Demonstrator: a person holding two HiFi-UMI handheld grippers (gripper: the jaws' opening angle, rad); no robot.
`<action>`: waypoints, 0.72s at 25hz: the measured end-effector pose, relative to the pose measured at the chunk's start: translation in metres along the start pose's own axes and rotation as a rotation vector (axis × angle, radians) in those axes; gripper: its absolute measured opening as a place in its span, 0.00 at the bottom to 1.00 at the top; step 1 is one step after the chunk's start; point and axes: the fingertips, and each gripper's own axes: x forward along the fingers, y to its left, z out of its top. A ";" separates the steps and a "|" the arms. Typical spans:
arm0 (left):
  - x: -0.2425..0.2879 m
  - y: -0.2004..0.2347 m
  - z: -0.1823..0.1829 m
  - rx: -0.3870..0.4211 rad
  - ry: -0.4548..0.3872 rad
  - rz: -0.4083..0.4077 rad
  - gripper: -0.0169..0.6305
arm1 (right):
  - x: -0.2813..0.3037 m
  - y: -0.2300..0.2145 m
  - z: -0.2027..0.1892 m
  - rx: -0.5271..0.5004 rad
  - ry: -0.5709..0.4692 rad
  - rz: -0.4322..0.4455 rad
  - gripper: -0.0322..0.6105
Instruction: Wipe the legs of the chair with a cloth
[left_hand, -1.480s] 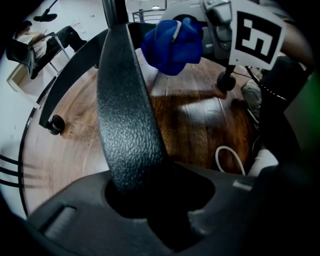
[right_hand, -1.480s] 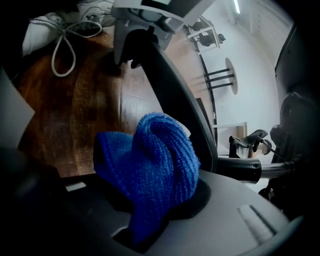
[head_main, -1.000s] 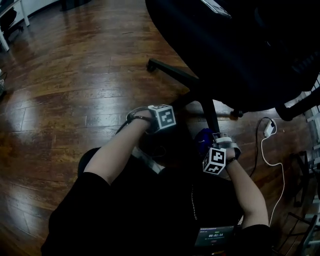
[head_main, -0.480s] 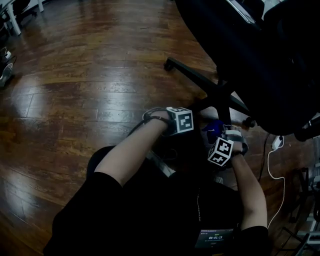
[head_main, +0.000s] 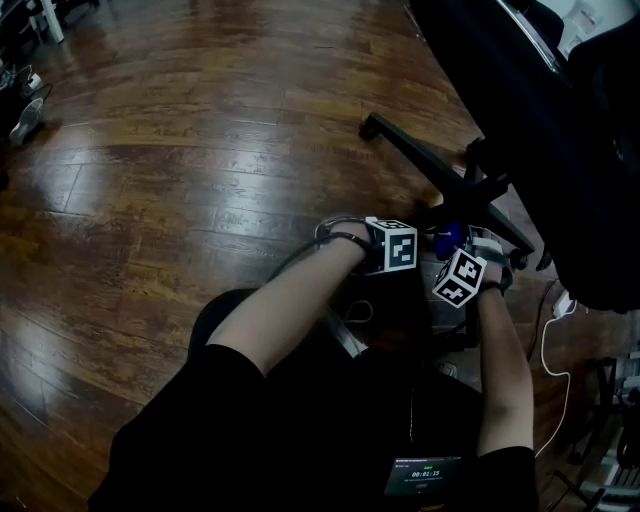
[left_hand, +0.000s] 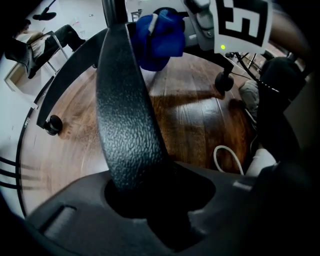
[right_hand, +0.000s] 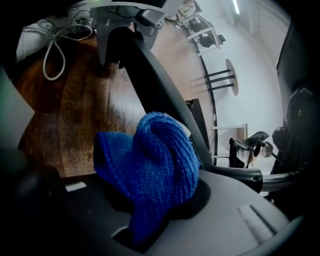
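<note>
At the far left there was only bare wooden floor (head_main: 150, 200). Further right, one long chair leg (head_main: 420, 155) ran out across the boards to its caster (head_main: 368, 128).

Next came the left gripper (head_main: 392, 248), pointed almost straight down. Its jaws were partly closed on a textured black leg (left_hand: 127, 100) of the office chair's base, which ran down into the gap between them, so it seemed to be steadying the chair.

Just right of it, near the hub of the base, was the blue cloth (head_main: 447, 238). The right gripper (head_main: 470, 275) had it bunched up and pinched between closed jaws. In the right gripper view the wad lay against the side of a dark leg (right_hand: 165, 95), the same spar that the left gripper was holding. At the far right a white cable (head_main: 550, 340) trailed over the floor beneath the seat.

By my reading the wiping was under way, with the cloth working high on the clamped leg, close to the hub. No dust or sheen showed which legs were already clean. The long leg and the others under the seat probably still needed a pass.
</note>
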 end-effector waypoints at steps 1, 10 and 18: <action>0.000 0.000 0.000 0.000 -0.002 0.000 0.21 | -0.003 0.005 -0.002 -0.006 0.000 -0.003 0.20; -0.005 0.002 -0.012 -0.028 0.016 0.021 0.21 | -0.055 0.094 -0.026 -0.029 -0.056 0.129 0.20; 0.001 0.007 -0.003 -0.026 -0.021 0.042 0.21 | -0.077 0.134 -0.042 0.023 -0.048 0.188 0.20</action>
